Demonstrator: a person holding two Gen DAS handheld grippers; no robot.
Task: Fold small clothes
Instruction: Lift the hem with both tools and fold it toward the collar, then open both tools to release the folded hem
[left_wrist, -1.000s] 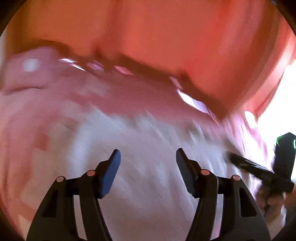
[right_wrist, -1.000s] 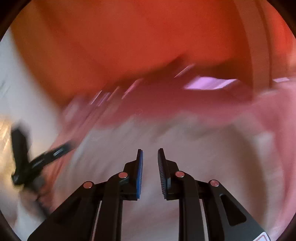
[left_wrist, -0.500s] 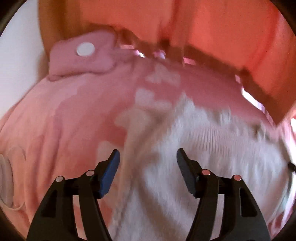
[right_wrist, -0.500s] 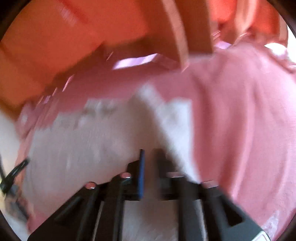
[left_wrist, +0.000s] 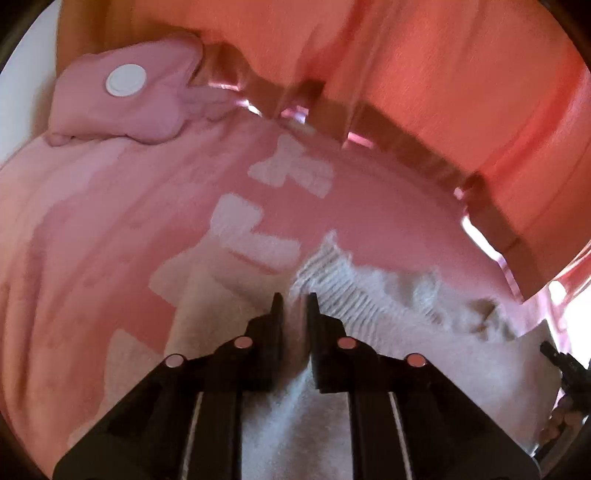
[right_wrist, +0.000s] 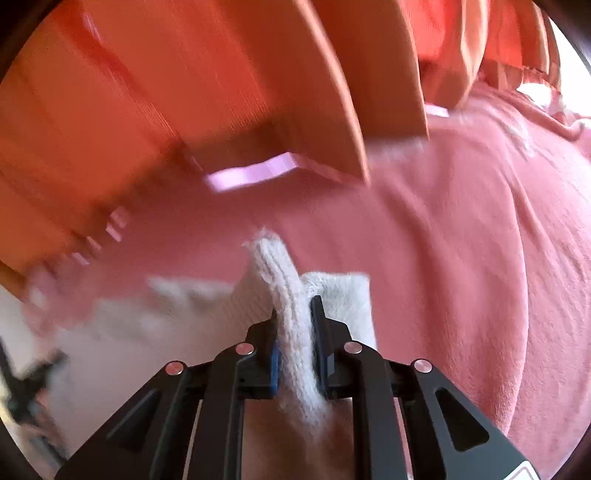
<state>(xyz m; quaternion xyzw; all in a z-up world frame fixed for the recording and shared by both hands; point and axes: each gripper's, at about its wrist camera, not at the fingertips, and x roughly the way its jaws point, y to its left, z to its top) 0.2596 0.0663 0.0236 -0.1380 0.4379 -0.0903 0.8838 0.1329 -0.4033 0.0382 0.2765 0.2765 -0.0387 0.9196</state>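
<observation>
White knit garment (right_wrist: 295, 332) pinched in closing right gripper (right_wrist: 294, 314); left gripper (left_wrist: 294, 301) closing on its ribbed edge. Pink blanket (left_wrist: 92, 221) at nine o'clock.

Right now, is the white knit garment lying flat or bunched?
Bunched: the white knit garment rises in a pinched ridge on the pink blanket.
</observation>
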